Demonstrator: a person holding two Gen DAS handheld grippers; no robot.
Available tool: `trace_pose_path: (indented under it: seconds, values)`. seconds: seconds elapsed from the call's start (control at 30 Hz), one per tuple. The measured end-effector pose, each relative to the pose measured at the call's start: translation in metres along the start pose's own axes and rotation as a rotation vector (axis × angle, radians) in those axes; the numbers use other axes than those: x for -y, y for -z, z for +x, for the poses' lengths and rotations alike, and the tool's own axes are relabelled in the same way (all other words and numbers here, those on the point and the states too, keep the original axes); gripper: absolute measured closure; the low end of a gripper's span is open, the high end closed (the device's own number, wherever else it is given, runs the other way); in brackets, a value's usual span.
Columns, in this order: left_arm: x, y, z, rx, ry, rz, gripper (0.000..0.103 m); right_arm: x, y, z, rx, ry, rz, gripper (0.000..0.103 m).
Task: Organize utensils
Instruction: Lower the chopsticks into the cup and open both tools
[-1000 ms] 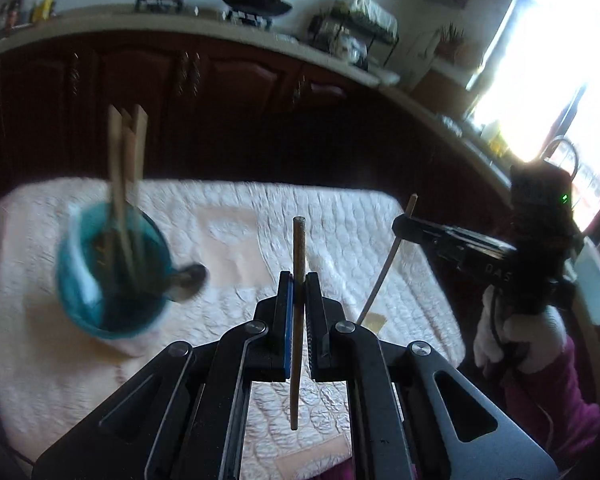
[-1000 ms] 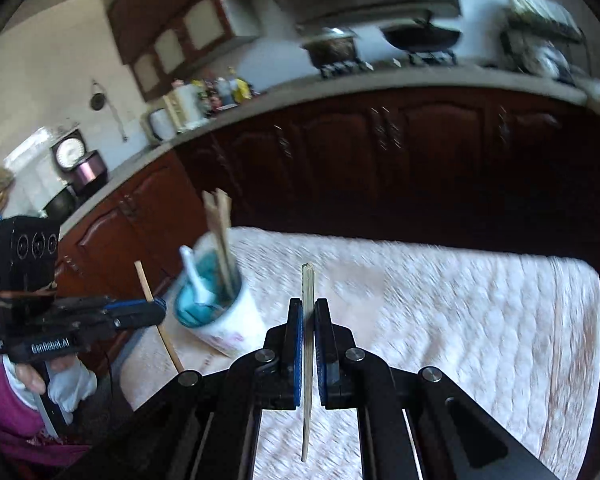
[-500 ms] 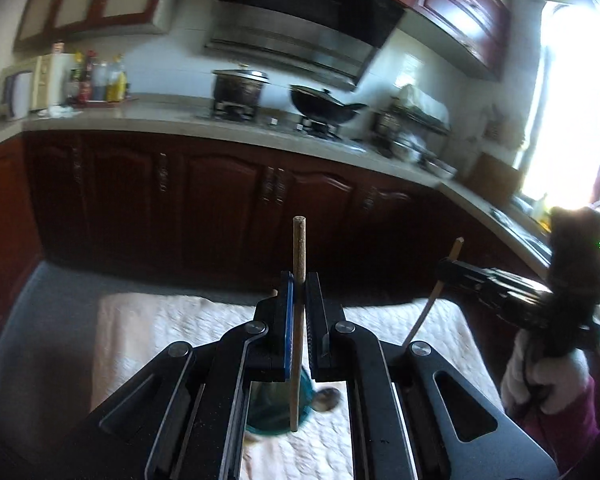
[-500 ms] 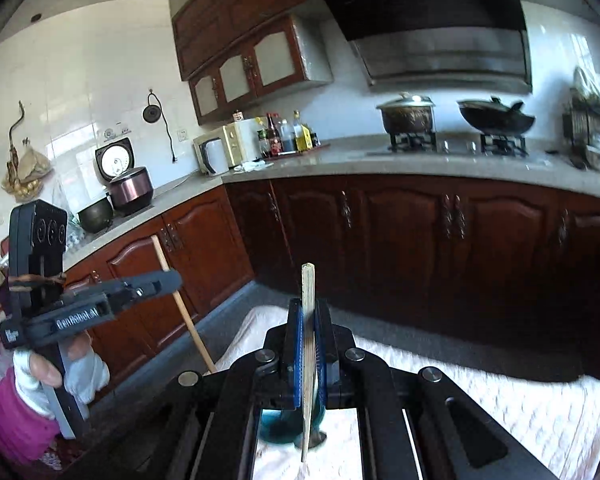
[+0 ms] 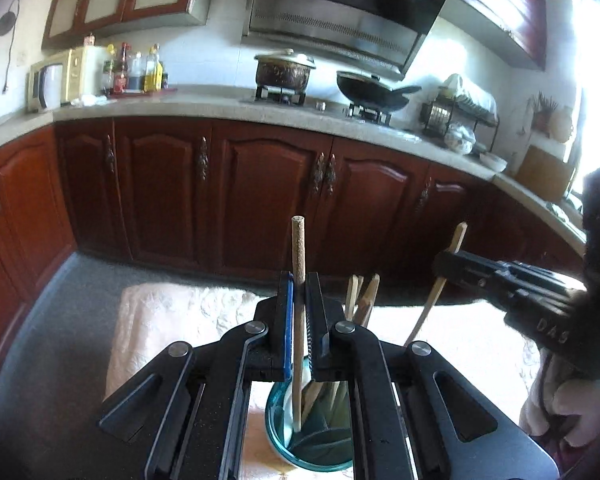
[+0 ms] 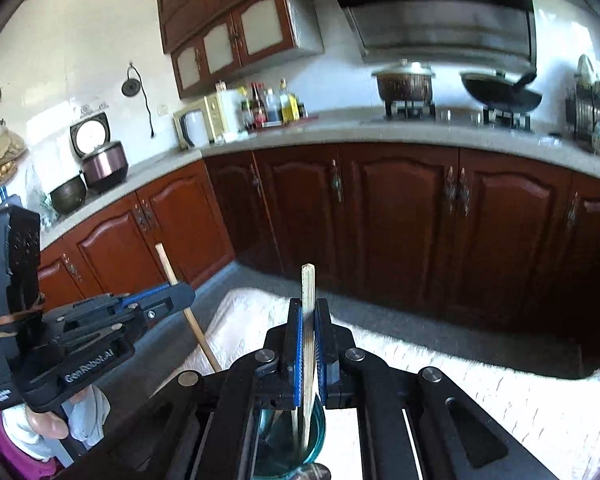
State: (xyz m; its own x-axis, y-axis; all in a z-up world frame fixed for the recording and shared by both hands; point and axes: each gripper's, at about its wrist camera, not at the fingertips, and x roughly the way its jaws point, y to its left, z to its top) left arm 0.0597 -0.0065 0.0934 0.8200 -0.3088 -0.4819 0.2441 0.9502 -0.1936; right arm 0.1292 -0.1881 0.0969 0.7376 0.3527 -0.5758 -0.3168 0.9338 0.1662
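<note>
My left gripper is shut on a brown chopstick, held upright with its lower end inside the teal cup just below. Several wooden chopsticks stand in that cup. My right gripper is shut on a pale chopstick, also upright, its lower end over the teal cup. The right gripper shows at the right of the left wrist view with its chopstick. The left gripper shows at the left of the right wrist view.
The cup stands on a white quilted cloth covering the table. Dark red kitchen cabinets and a counter with a pot and a wok run behind. A grey floor lies between.
Both grippers have tilted up and moved over the cup. The table has dropped low in both views, and each chopstick's lower end now hangs at the cup's mouth.
</note>
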Motion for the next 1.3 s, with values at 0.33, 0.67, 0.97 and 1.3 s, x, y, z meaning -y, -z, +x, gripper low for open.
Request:
trace_pose_path:
  seconds: [0.33, 0.67, 0.97, 1.3]
  values:
    - [0.008, 0.027, 0.026, -0.120, 0.001, 0.015, 0.099, 0.022, 0.033, 0.037, -0.120, -0.057, 0.088, 0.098]
    - [0.007, 0.027, 0.009, -0.106, 0.032, -0.028, 0.062, 0.029, 0.040, 0.018, -0.121, -0.072, 0.139, 0.067]
    - [0.013, 0.042, -0.014, -0.112, -0.027, -0.017, 0.056, 0.005, 0.068, -0.007, -0.103, 0.006, 0.122, 0.061]
    - [0.016, 0.071, -0.025, -0.143, -0.104, -0.012, 0.056, -0.016, 0.085, -0.020, -0.084, 0.089, 0.130, 0.060]
